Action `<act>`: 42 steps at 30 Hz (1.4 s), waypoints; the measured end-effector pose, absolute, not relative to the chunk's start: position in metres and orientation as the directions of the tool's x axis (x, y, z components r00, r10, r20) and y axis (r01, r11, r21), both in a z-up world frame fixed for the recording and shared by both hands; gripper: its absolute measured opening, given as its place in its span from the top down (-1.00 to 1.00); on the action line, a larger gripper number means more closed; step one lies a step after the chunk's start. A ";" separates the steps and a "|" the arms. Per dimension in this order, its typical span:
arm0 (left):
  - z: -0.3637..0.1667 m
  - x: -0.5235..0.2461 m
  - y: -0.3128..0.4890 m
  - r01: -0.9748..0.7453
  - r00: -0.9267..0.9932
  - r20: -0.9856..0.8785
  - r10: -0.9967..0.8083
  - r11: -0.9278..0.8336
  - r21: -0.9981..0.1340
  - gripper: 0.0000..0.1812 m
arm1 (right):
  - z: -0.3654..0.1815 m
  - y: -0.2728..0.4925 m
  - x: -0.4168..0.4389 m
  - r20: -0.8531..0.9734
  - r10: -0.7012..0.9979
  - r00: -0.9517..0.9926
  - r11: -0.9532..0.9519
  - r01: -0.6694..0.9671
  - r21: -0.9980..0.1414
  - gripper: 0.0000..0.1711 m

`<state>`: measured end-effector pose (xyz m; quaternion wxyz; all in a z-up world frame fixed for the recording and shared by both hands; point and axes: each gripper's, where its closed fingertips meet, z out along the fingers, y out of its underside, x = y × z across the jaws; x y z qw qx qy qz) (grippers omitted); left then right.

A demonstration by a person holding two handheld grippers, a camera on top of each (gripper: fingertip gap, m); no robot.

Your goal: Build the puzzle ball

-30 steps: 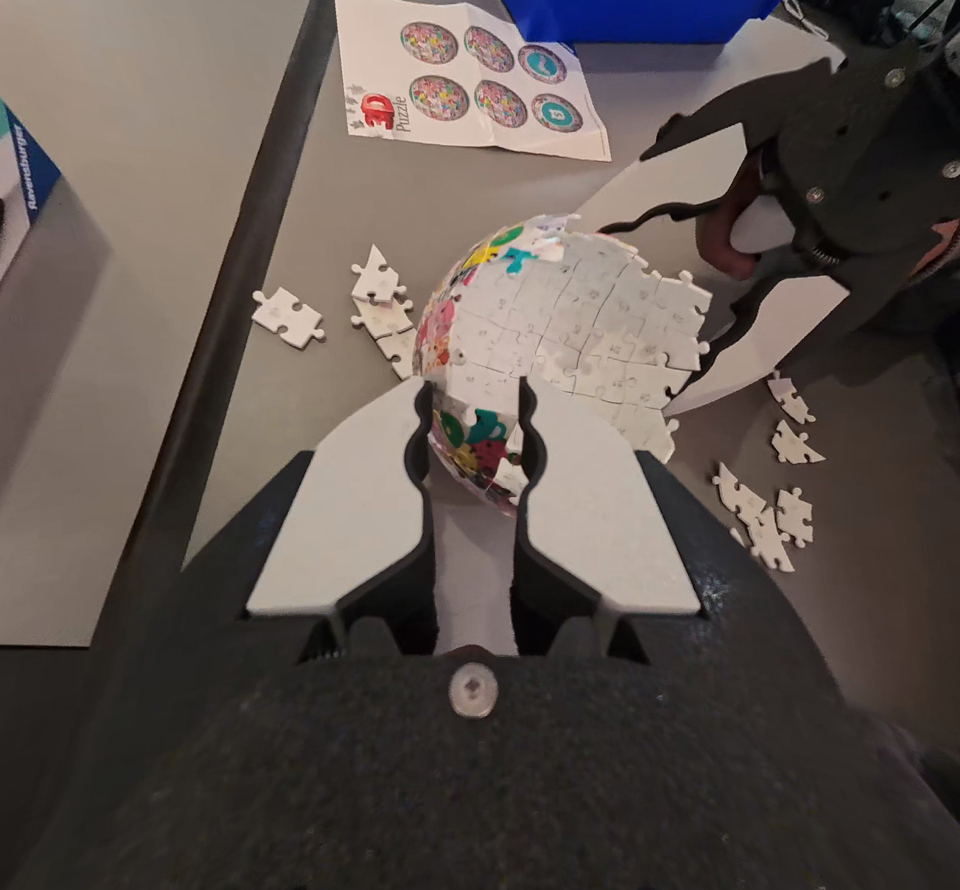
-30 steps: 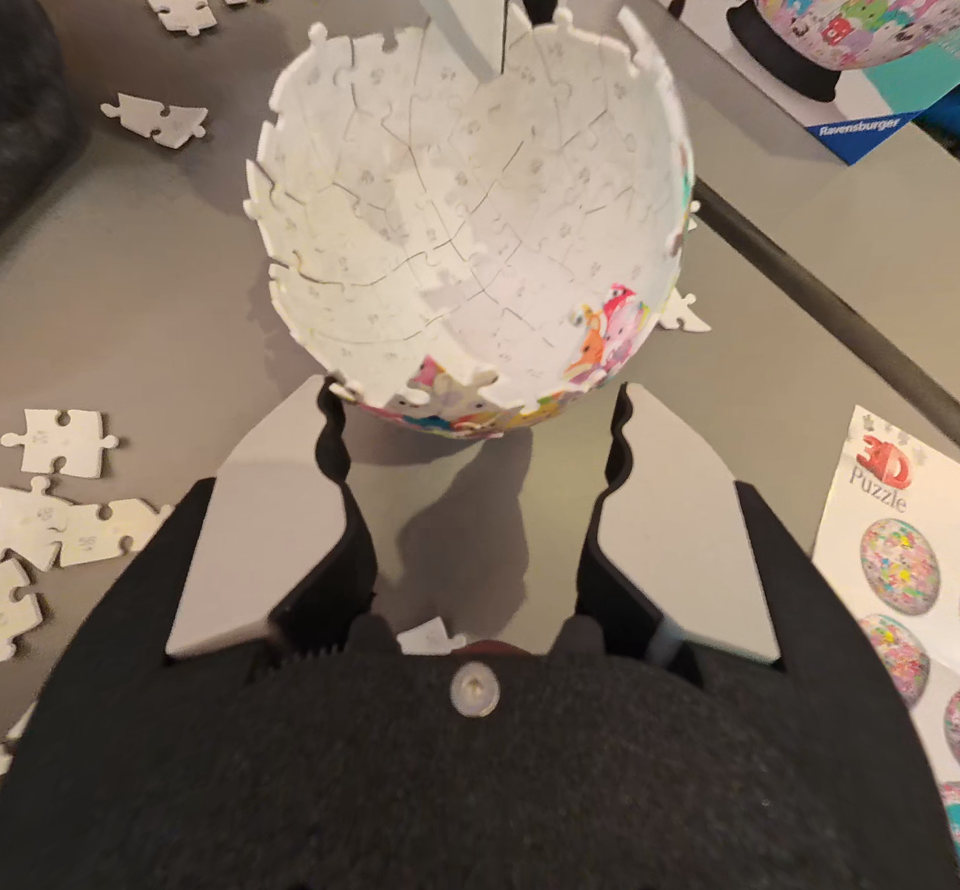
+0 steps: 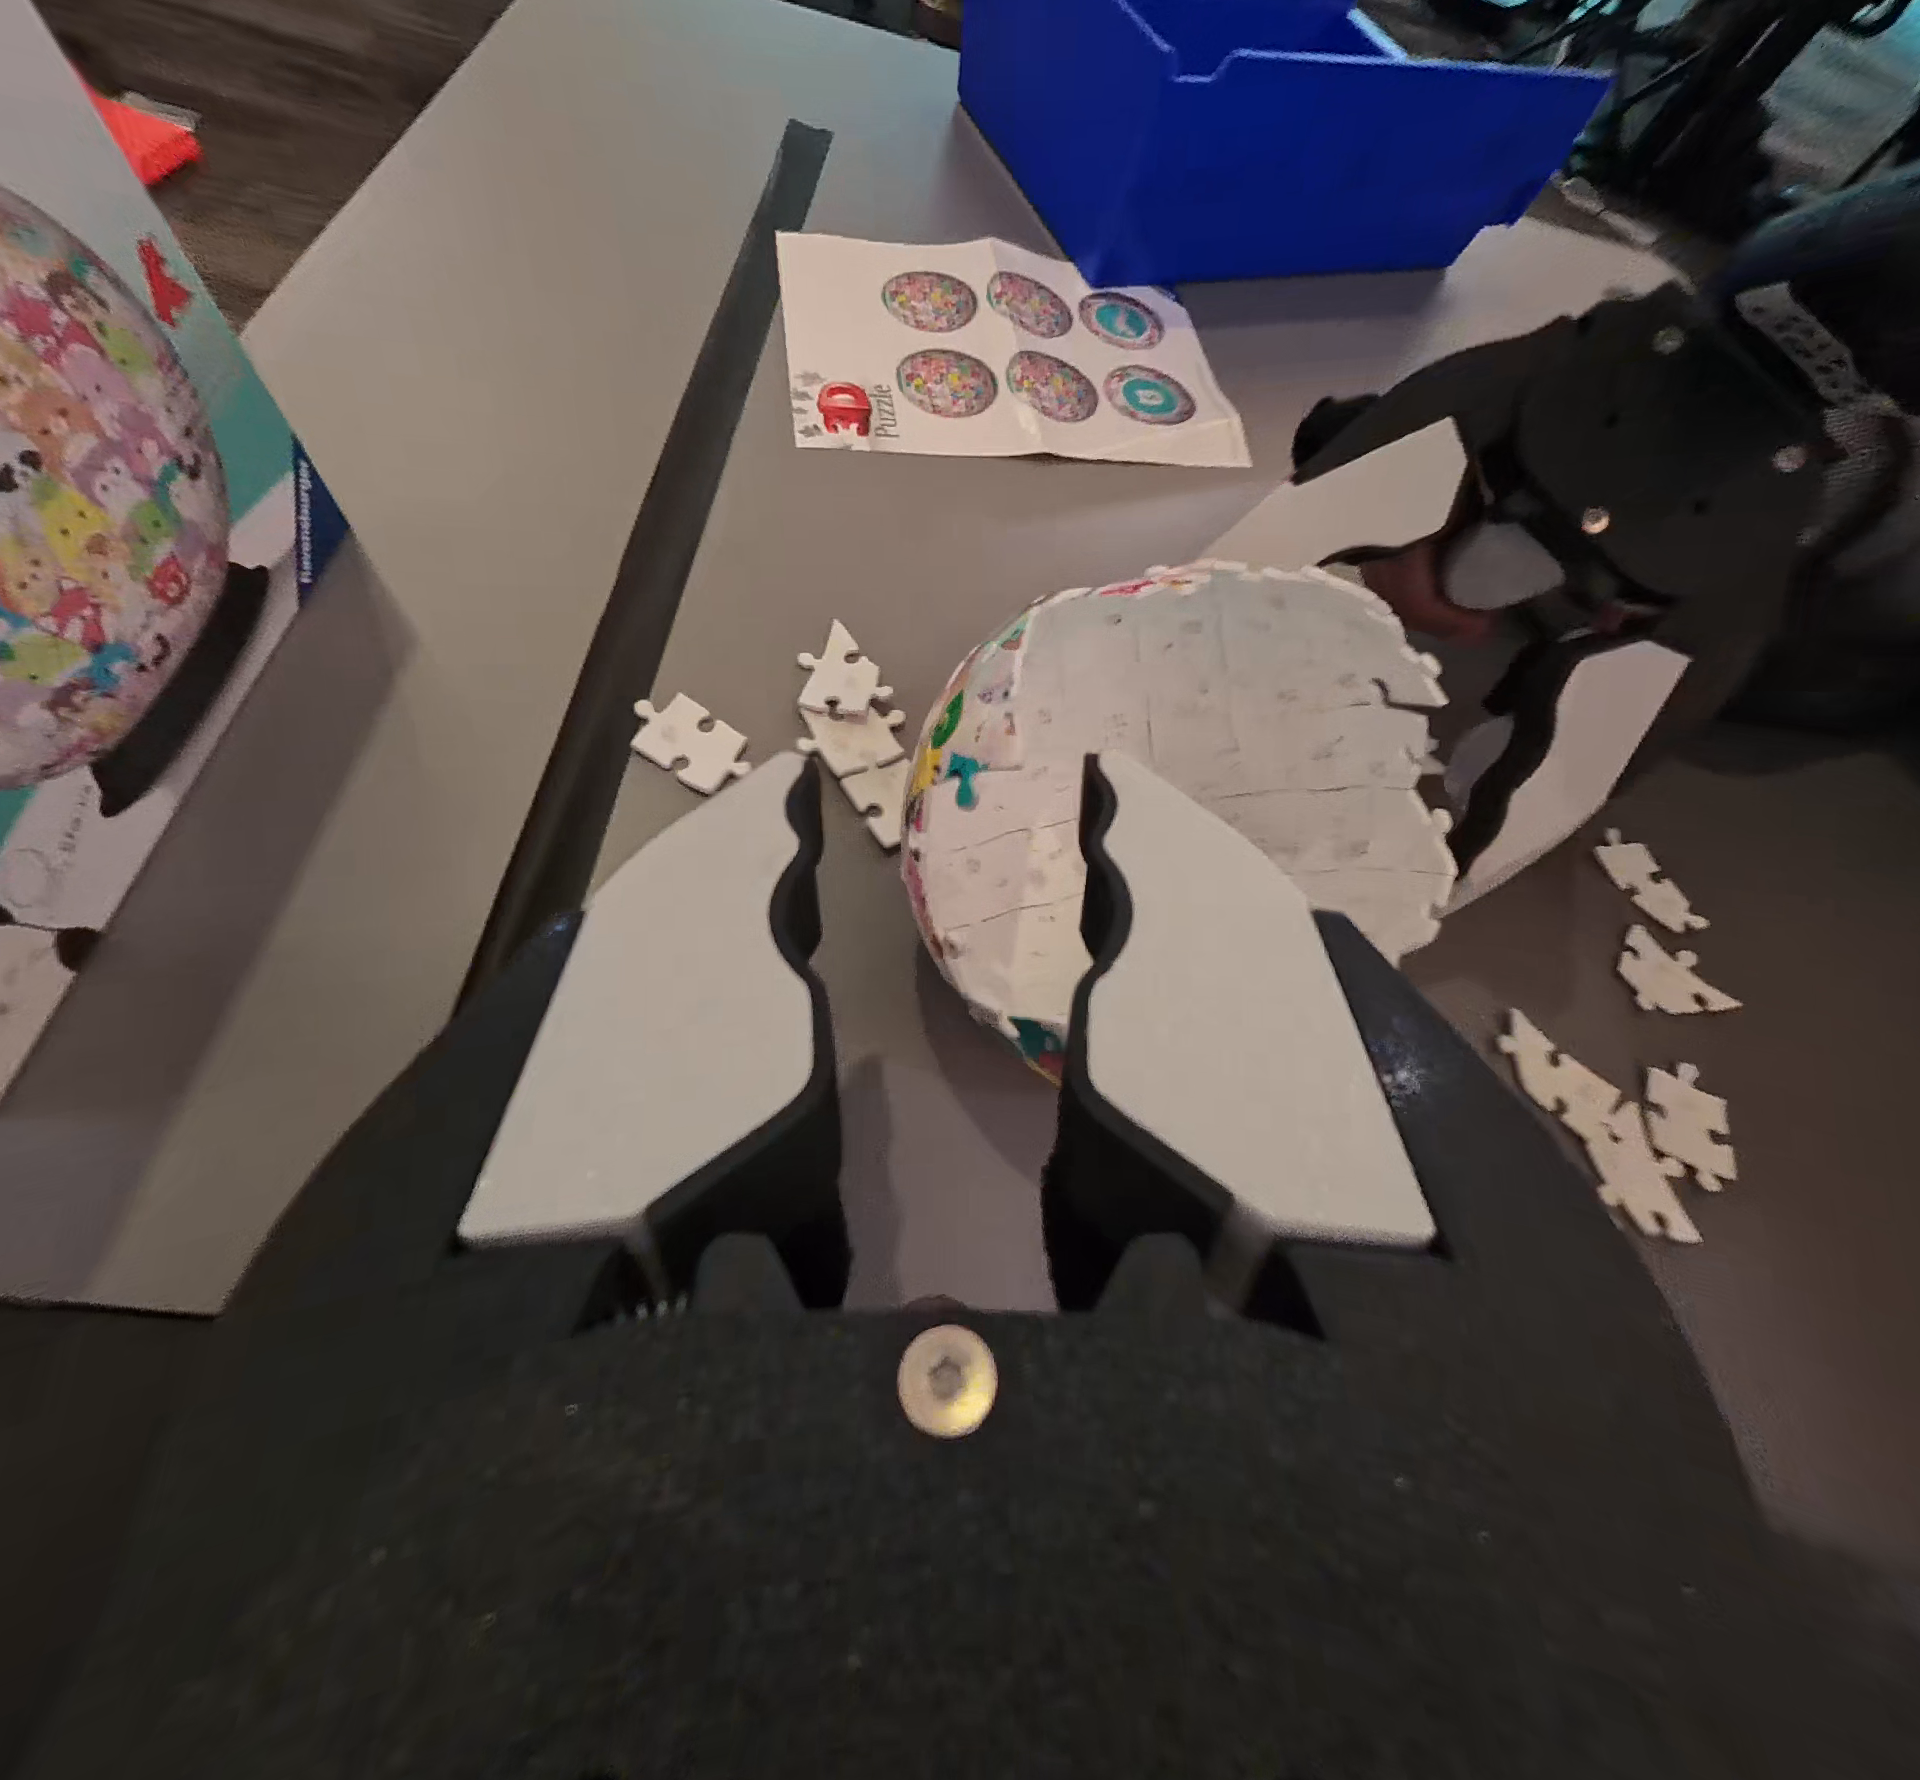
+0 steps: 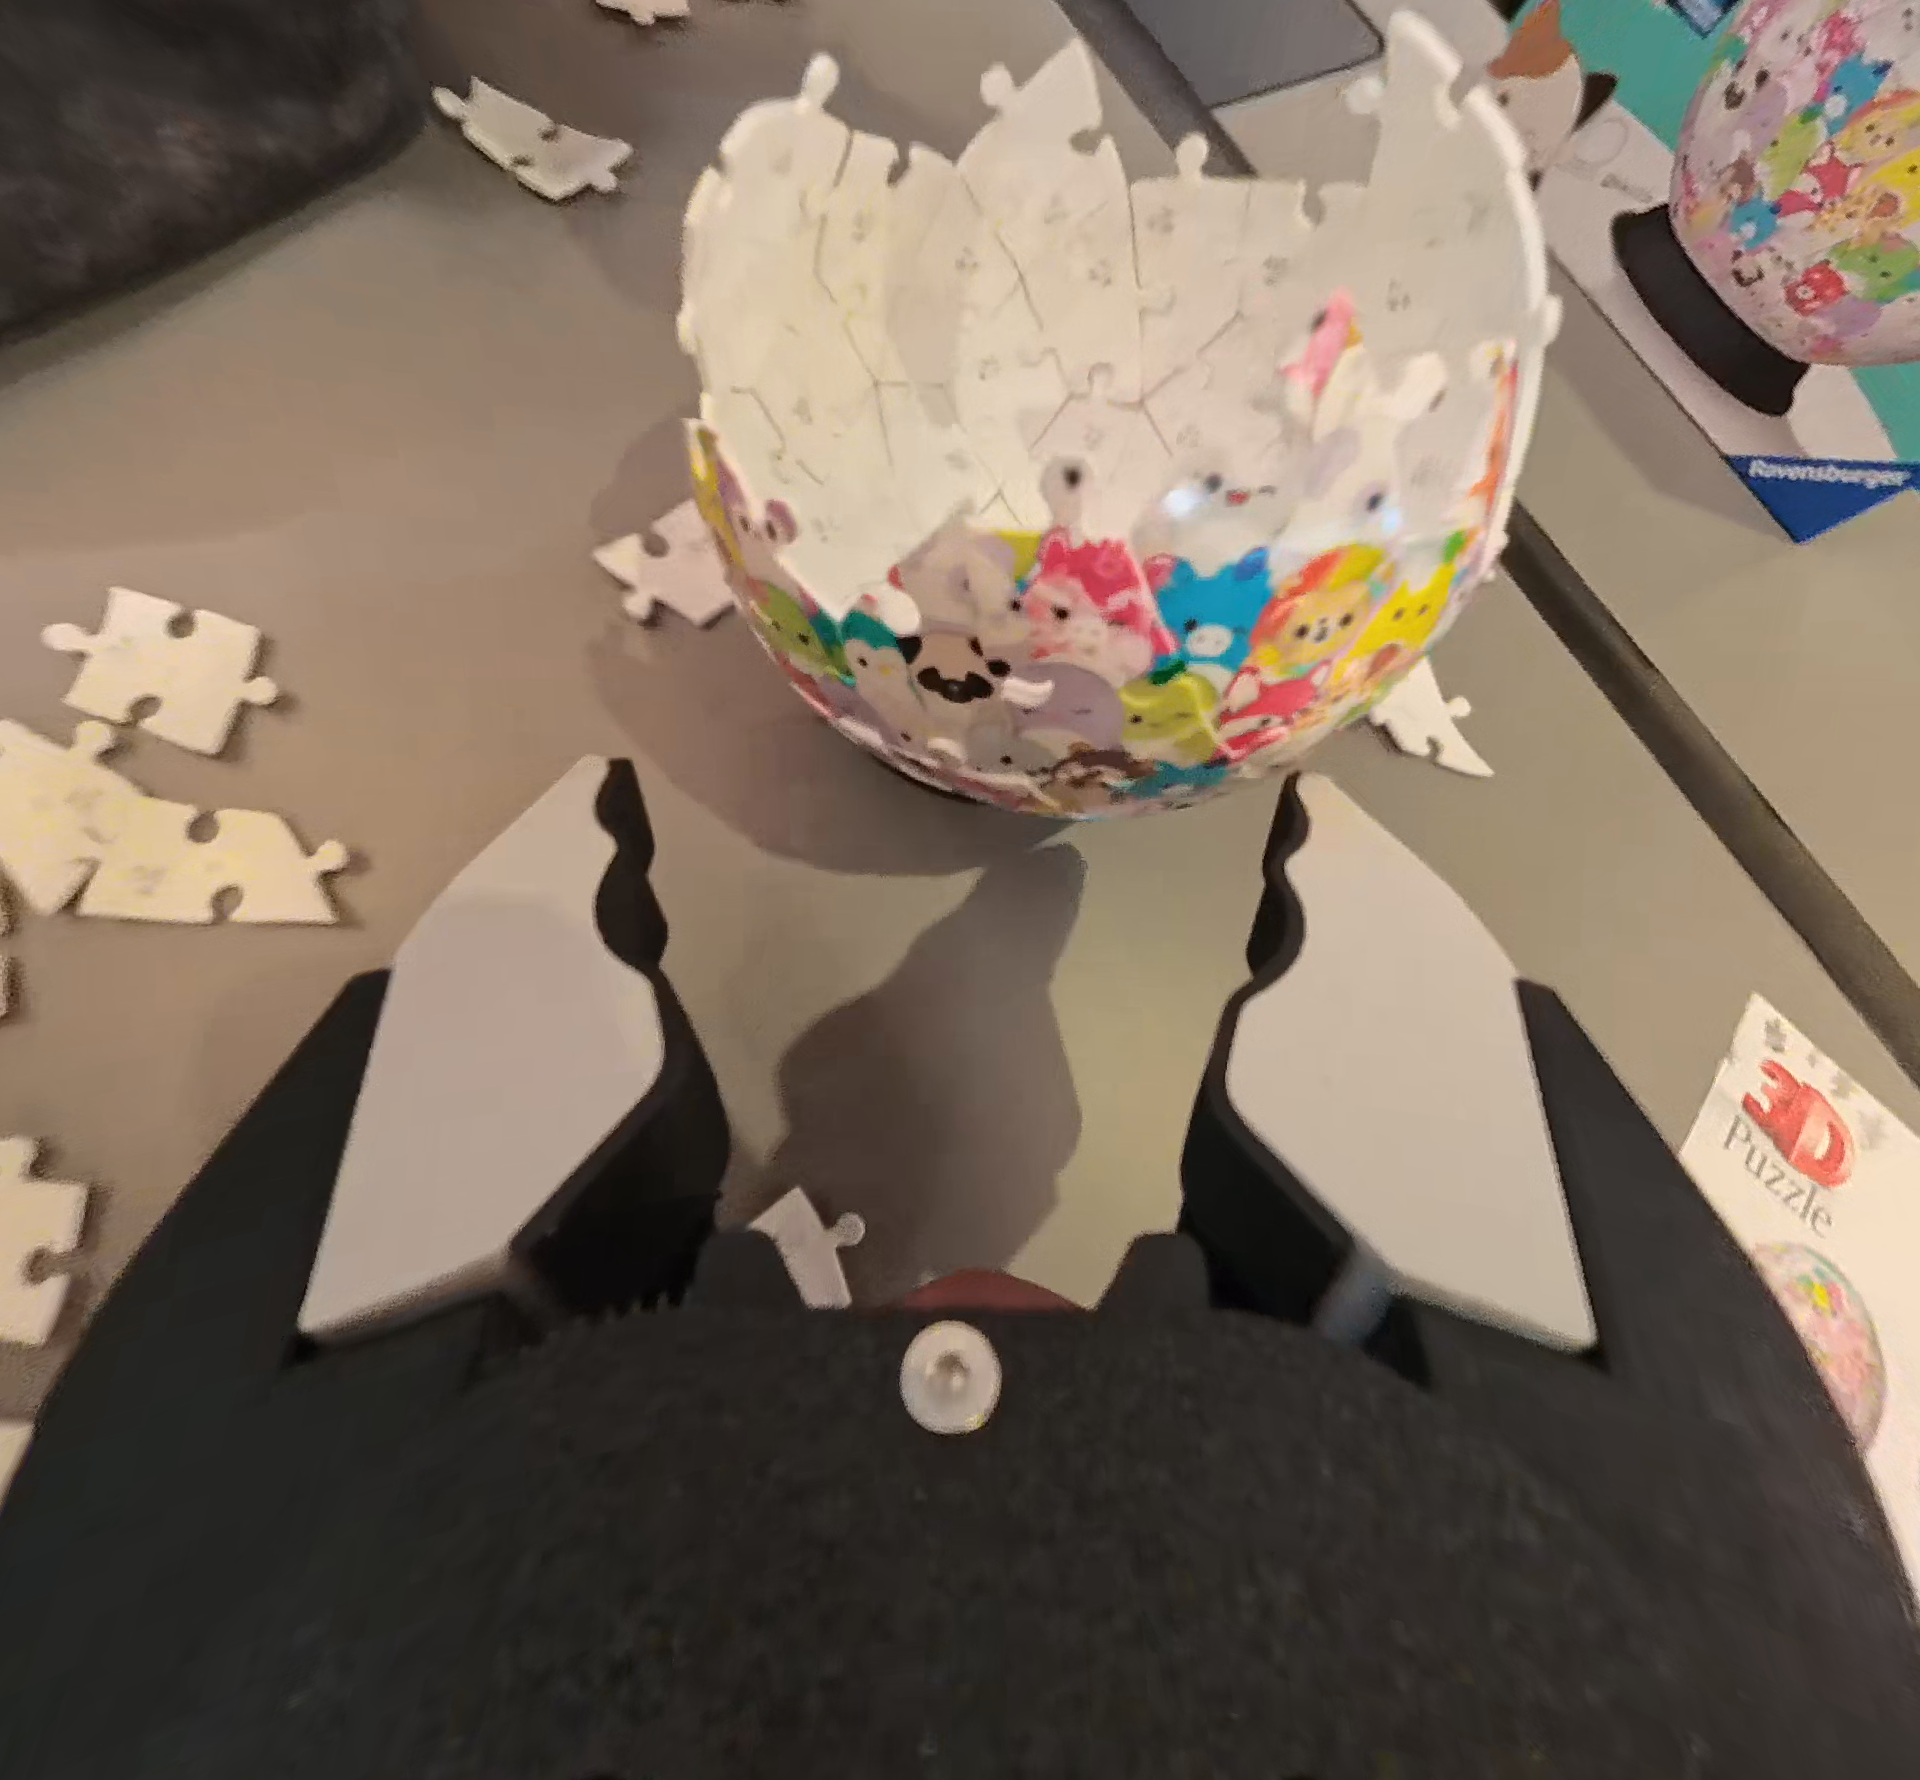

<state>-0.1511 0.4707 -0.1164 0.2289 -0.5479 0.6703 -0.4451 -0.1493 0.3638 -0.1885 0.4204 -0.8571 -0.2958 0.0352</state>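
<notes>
On the far left of my left camera I see the puzzle box [image 3: 125,525] standing on the grey table [image 3: 499,380]. A dark gap runs down the table beside it. Next come some loose white pieces [image 3: 691,743], lying flat near the gap. My left gripper [image 3: 948,795] is spread apart and holds nothing. Its right finger sits in front of the puzzle ball [image 3: 1195,774]; I cannot tell if it touches. The ball is only half built, like a bowl, and rests on the table with its open side turned to the right. Behind it lie a folded paper sheet [image 3: 1008,359] and a blue bin [image 3: 1247,89]. More white pieces [image 3: 1621,1128] lie on the right. My right gripper [image 3: 1382,670] is at the far right, just past the ball's rim.

In my right camera, white pieces [image 4: 166,670] lie on the left. My right gripper [image 4: 951,795] is wide apart and empty, just in front of the ball [image 4: 1122,442], not touching it.
</notes>
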 end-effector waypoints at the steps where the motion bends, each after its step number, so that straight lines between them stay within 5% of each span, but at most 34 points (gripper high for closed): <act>1: -0.117 -0.151 0.471 -0.534 -0.289 0.163 -0.943 0.017 -0.846 0.48 | -0.191 0.364 -0.146 0.203 0.520 0.829 -0.482 0.482 -0.732 -0.30; 9: -0.105 -0.173 0.474 -0.535 -0.180 0.112 -0.977 0.002 -0.845 0.47 | -0.182 0.339 -0.115 0.207 0.441 0.873 -0.531 0.440 -0.725 -0.22; 16: -0.124 -0.245 0.440 -0.642 0.123 0.074 -0.990 -0.136 -0.754 0.44 | -0.188 0.292 -0.120 0.175 0.500 0.848 -0.503 0.449 -0.739 -0.06; 25: -0.210 -0.263 0.370 -0.777 0.174 -0.038 -0.984 -0.114 -0.620 0.36 | -0.177 0.239 -0.121 0.159 0.499 0.852 -0.413 0.395 -0.821 -0.02; 38: -0.213 -0.248 0.368 -0.722 0.244 -0.025 -0.969 -0.165 -0.672 0.55 | -0.182 0.221 -0.126 0.064 0.532 0.844 -0.418 0.328 -0.847 0.17; 42: -0.218 -0.239 0.381 -0.757 0.257 -0.100 -0.961 -0.136 -0.639 0.35 | -0.188 0.219 -0.141 0.121 0.563 0.817 -0.401 0.398 -0.825 0.17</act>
